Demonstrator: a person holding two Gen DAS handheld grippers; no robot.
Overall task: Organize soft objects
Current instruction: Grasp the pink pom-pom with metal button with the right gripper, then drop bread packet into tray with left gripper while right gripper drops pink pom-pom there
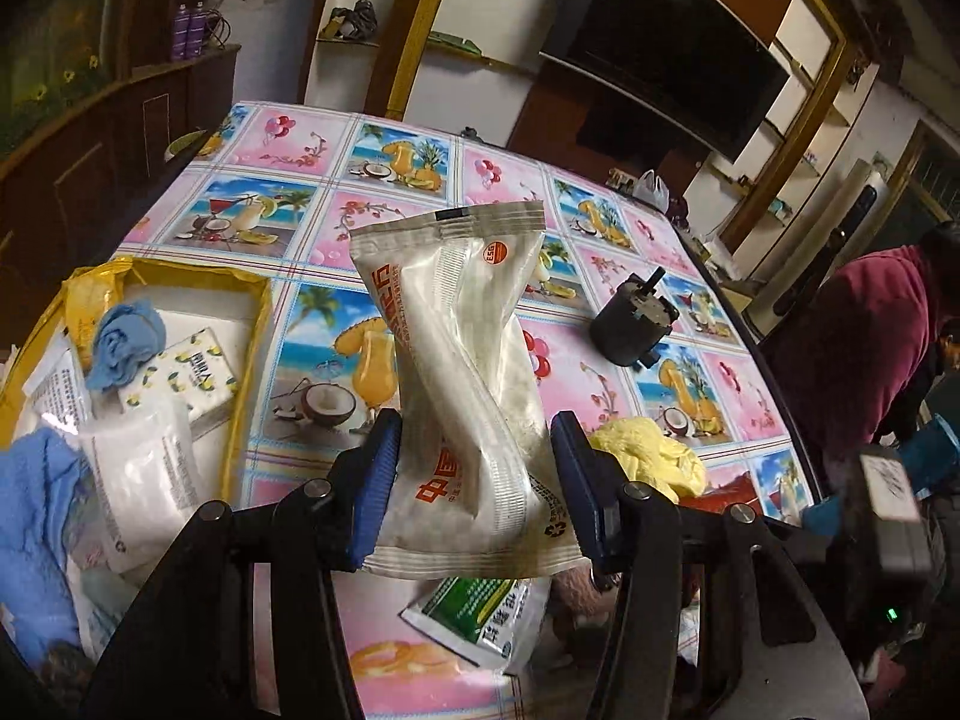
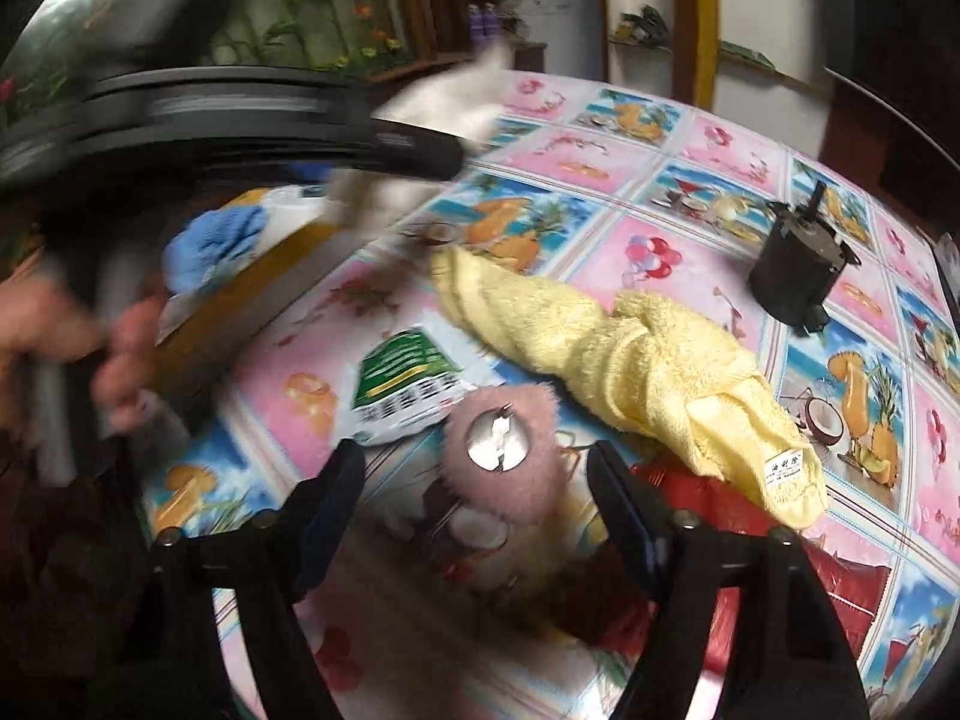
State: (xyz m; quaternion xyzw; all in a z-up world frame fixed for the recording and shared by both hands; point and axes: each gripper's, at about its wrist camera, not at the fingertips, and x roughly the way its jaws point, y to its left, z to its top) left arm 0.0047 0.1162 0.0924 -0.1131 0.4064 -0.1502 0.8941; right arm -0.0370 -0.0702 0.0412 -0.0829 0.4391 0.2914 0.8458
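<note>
Patterned tablecloth (image 1: 420, 192), white pouch (image 1: 468, 360) clamped in left gripper (image 1: 474, 450)

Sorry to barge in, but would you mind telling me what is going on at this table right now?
A person with two handheld grippers is sorting soft items into a yellow-rimmed box. The left gripper is clamped on a crinkled white plastic pouch with orange print, held above the table. The right gripper stands open over a fuzzy pink item with a shiny round centre, not gripping it. A rolled yellow towel and a green-and-white sachet lie on the patterned tablecloth.
</note>
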